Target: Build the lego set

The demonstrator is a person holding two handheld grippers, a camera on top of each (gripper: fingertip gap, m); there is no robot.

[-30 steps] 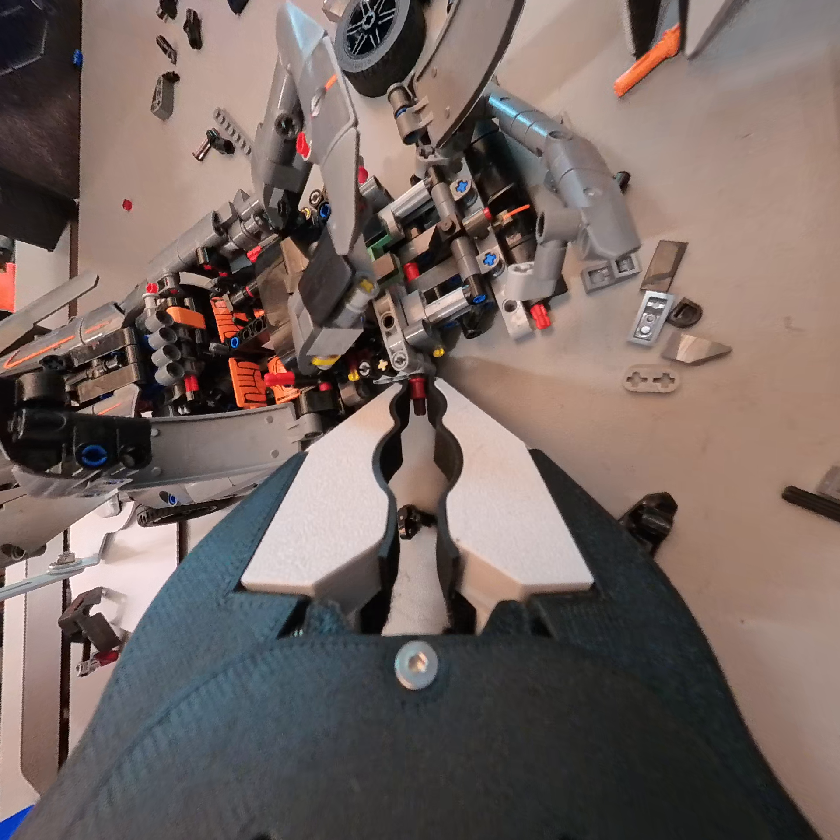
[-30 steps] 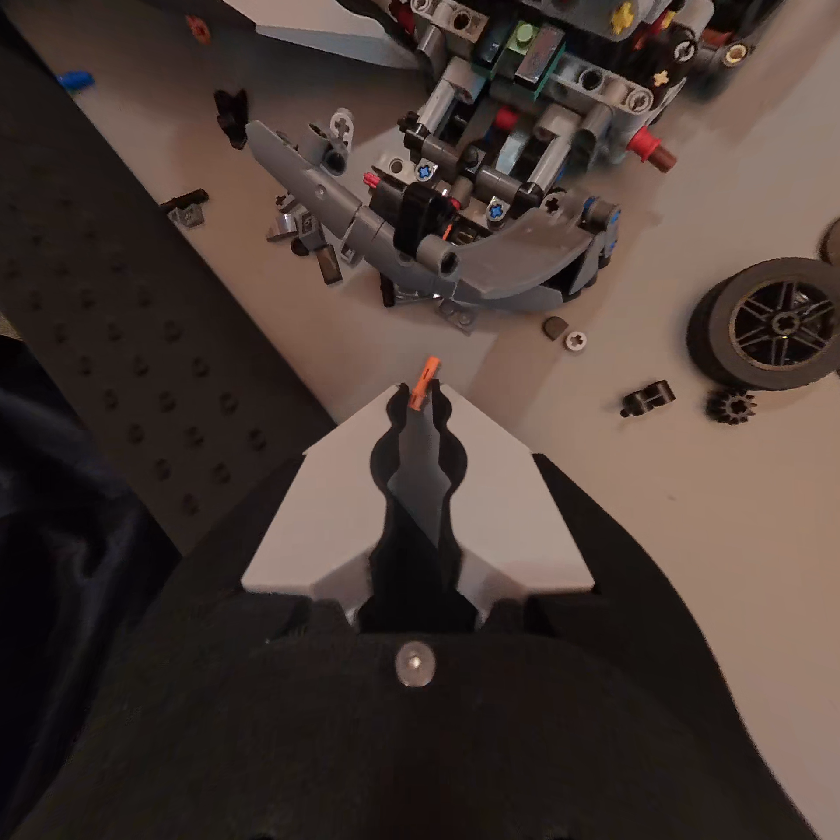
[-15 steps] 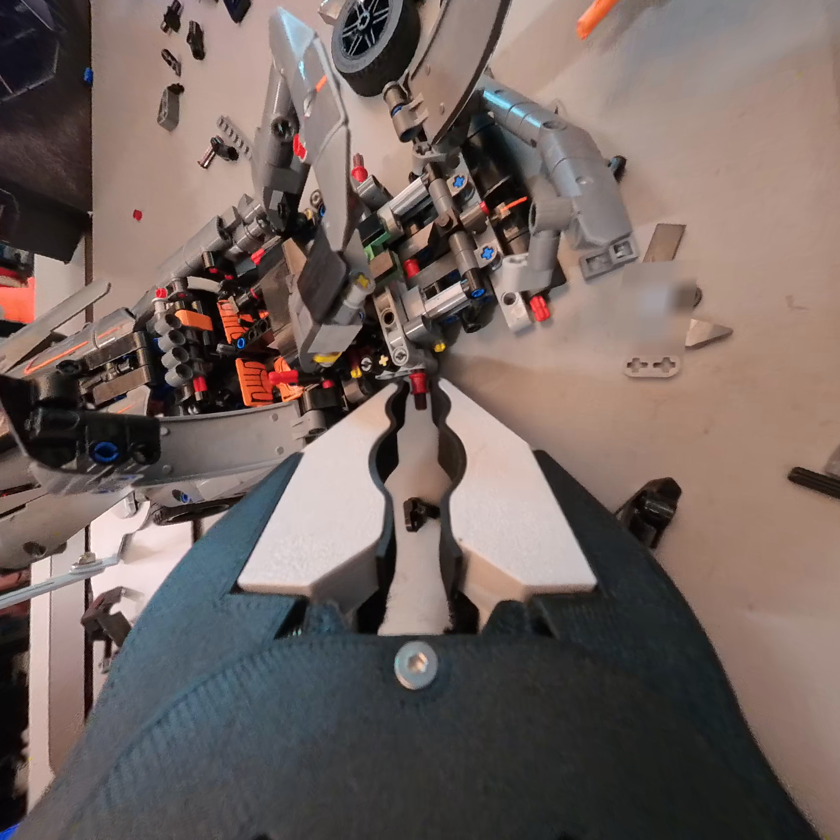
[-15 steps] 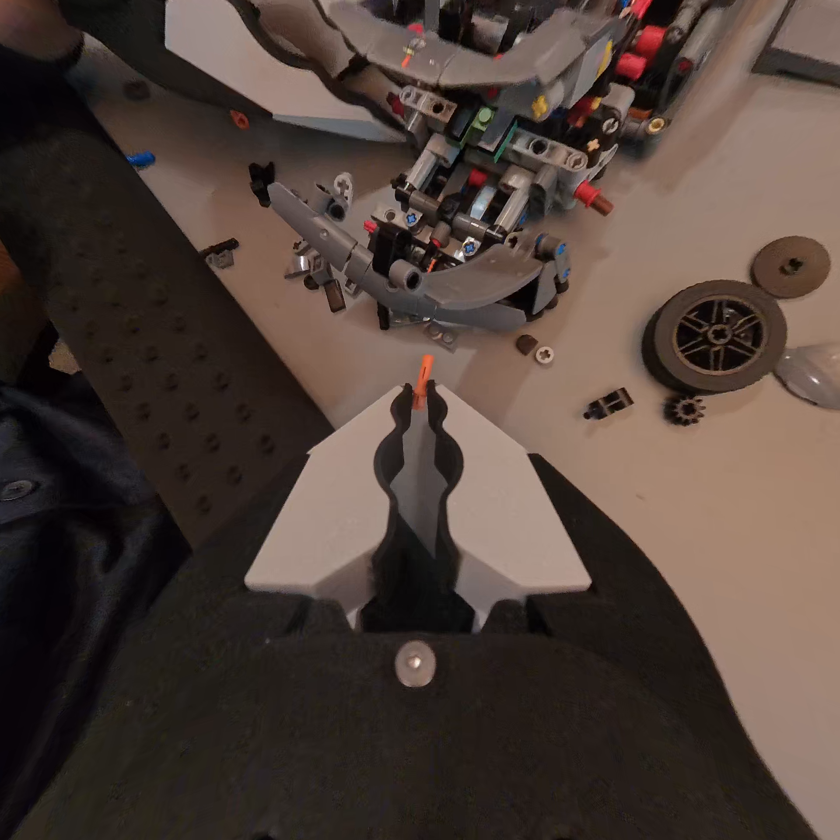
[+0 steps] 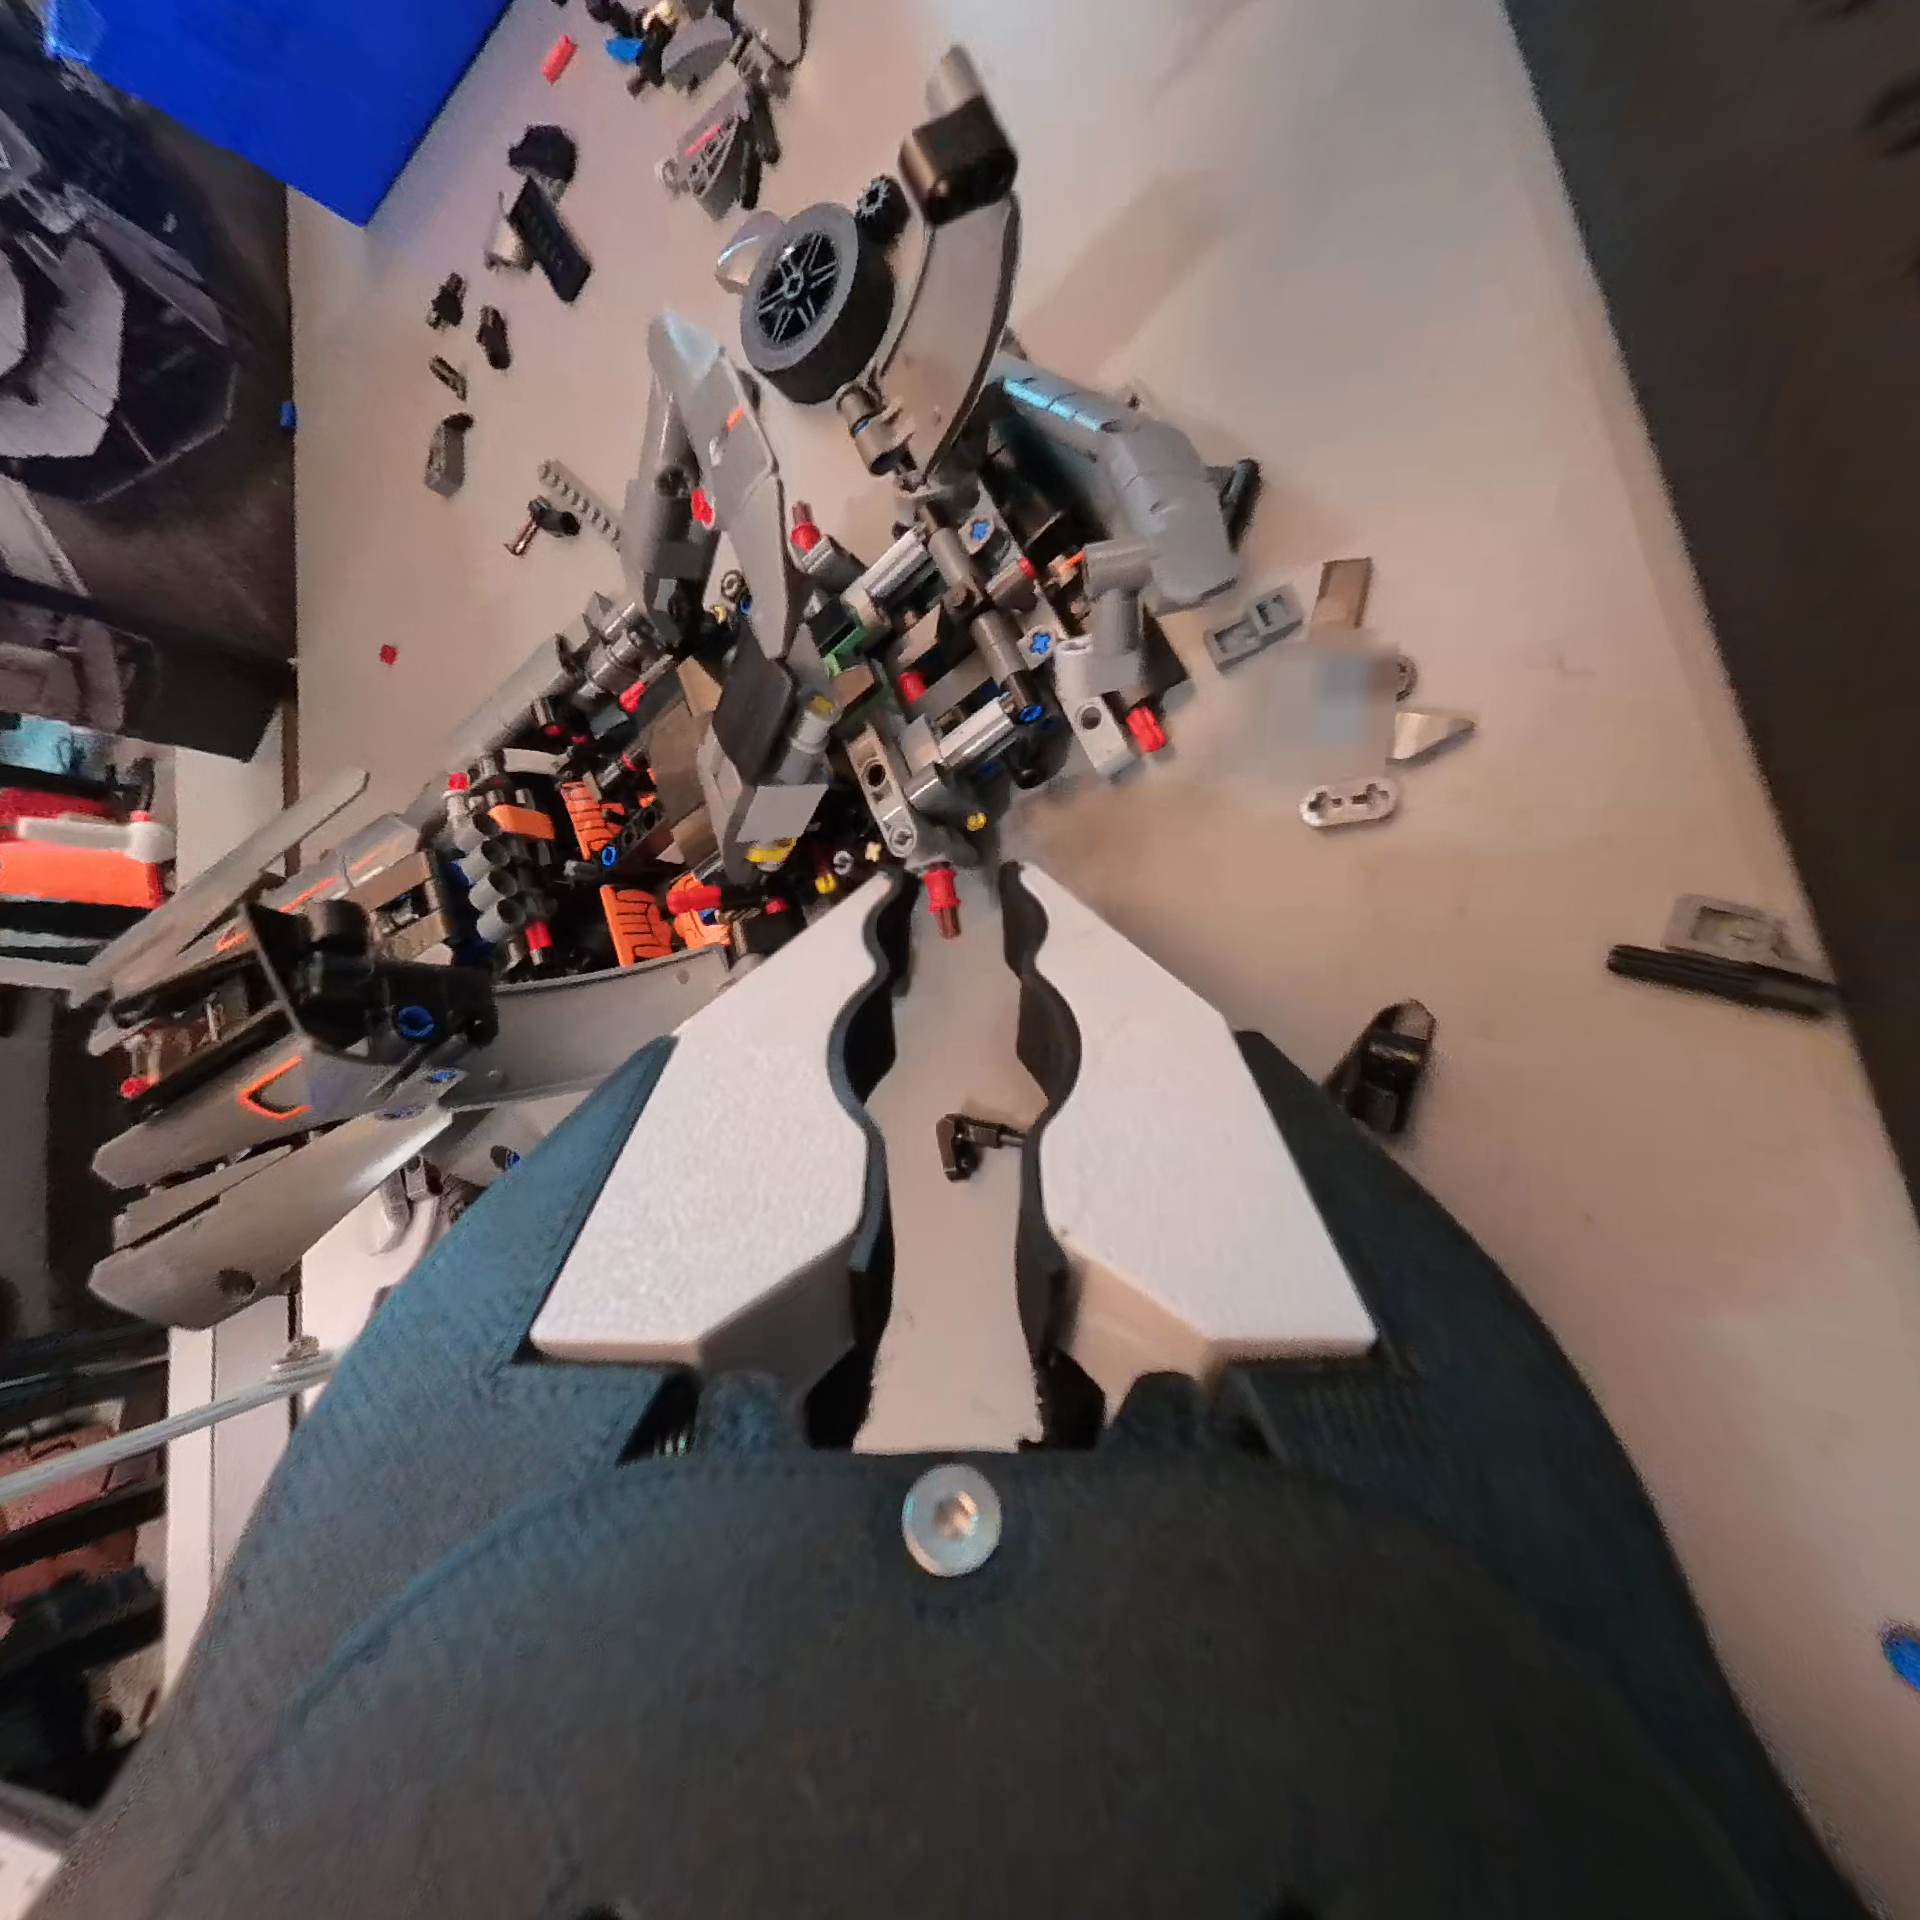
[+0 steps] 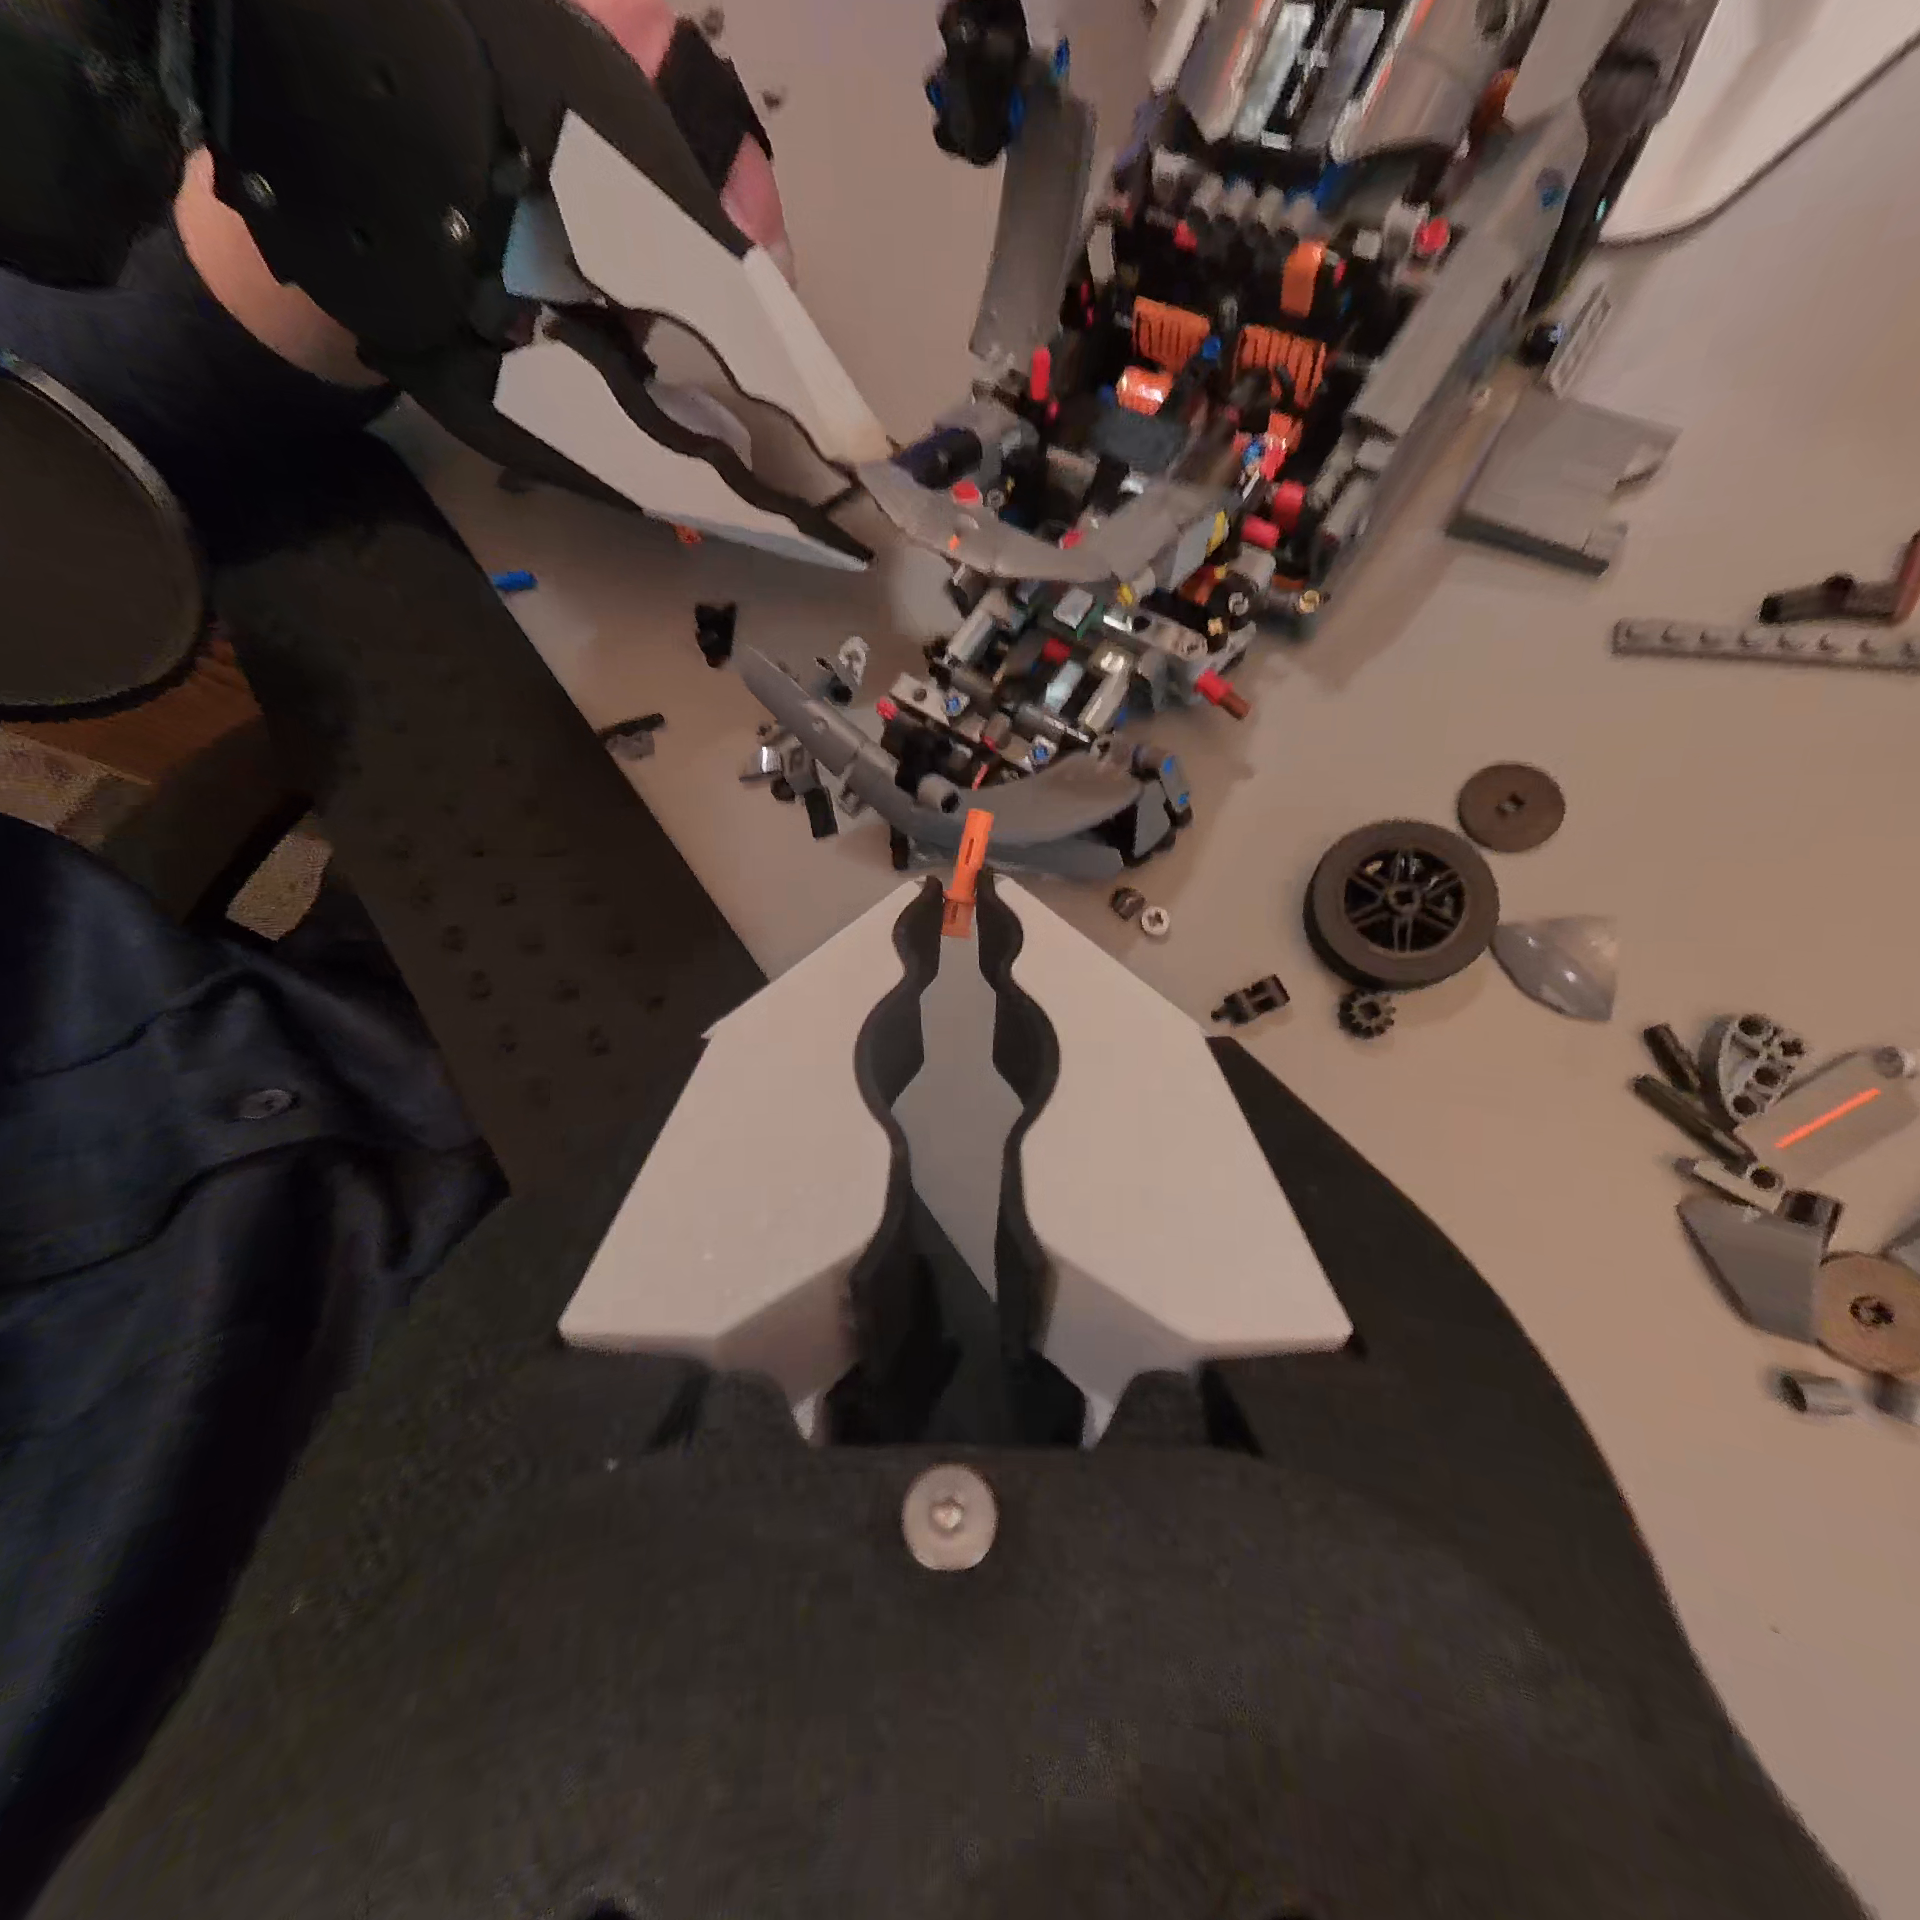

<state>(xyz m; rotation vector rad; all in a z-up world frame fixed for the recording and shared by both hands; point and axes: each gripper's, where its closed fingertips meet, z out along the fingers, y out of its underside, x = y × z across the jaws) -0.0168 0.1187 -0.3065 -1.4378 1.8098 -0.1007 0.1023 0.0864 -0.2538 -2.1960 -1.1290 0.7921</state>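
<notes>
The partly built grey, black and orange Lego car (image 5: 831,665) lies on the pale table; it also shows in the right wrist view (image 6: 1091,623). My left gripper (image 5: 951,883) is at the car's near edge, its jaws a little apart on either side of a red pin (image 5: 942,896) that sticks out of the model. The right wrist view shows this gripper (image 6: 871,504) beside the car. My right gripper (image 6: 961,888) is shut on a small orange pin (image 6: 966,862), held above the table short of the car's curved grey end.
A loose black wheel (image 6: 1397,904), a dark disc (image 6: 1510,808) and several grey and black parts (image 6: 1787,1143) lie right of the car. A small black connector (image 5: 966,1143) lies under my left fingers. A dark studded mat (image 6: 468,831) runs along the left. A blue box (image 5: 291,94) stands far left. The left gripper's tips are roughly 15 cm from the right gripper's. My left tips are roughly 6 cm from the small black connector (image 5: 966,1143).
My right gripper has drawn back from the car with the orange pin, so the car looks smaller. My left gripper's jaws have widened a little around the red pin.
</notes>
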